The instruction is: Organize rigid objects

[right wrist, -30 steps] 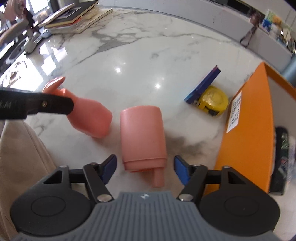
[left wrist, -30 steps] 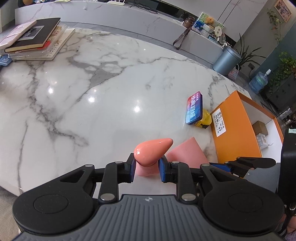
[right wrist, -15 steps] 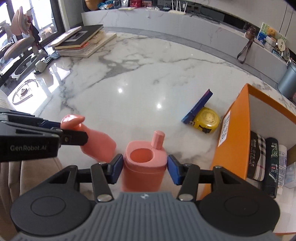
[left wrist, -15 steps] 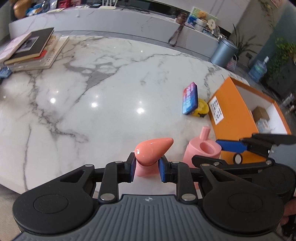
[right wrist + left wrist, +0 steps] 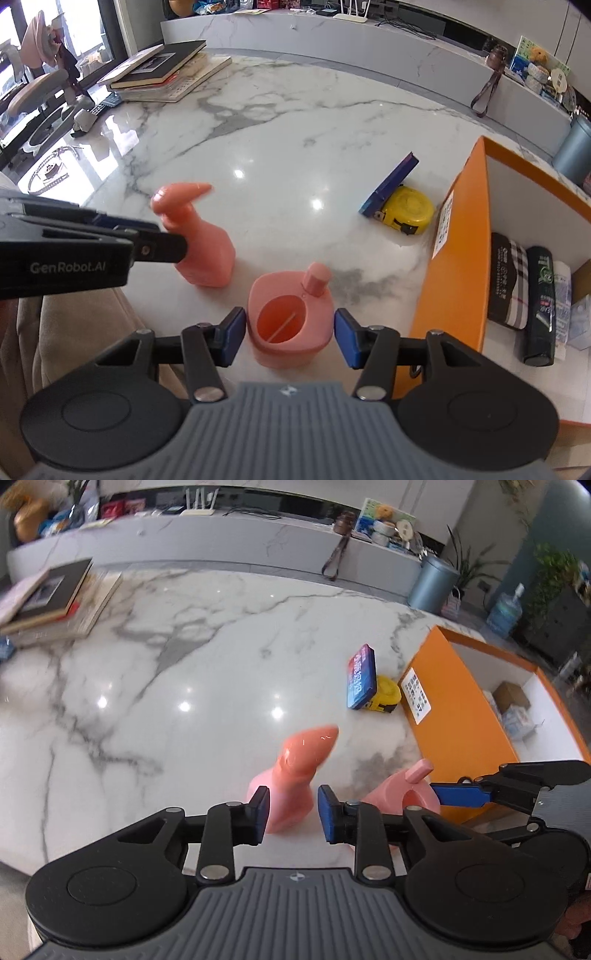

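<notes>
Both grippers look alike: the left gripper (image 5: 291, 808) and right gripper (image 5: 290, 336) have matte black linkage arms with silver screws, blue pads, round black discs and a ribbed grey housing. White lettering on the left one's side seems to read "GenRobot.AI".

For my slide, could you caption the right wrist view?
Right claw straddles an upright pink cup; left claw at a pink bottle.

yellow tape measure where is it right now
The yellow tape measure lies on the marble table, right of centre in the right wrist view, beside the orange box, with a blue card leaning on it.
</notes>
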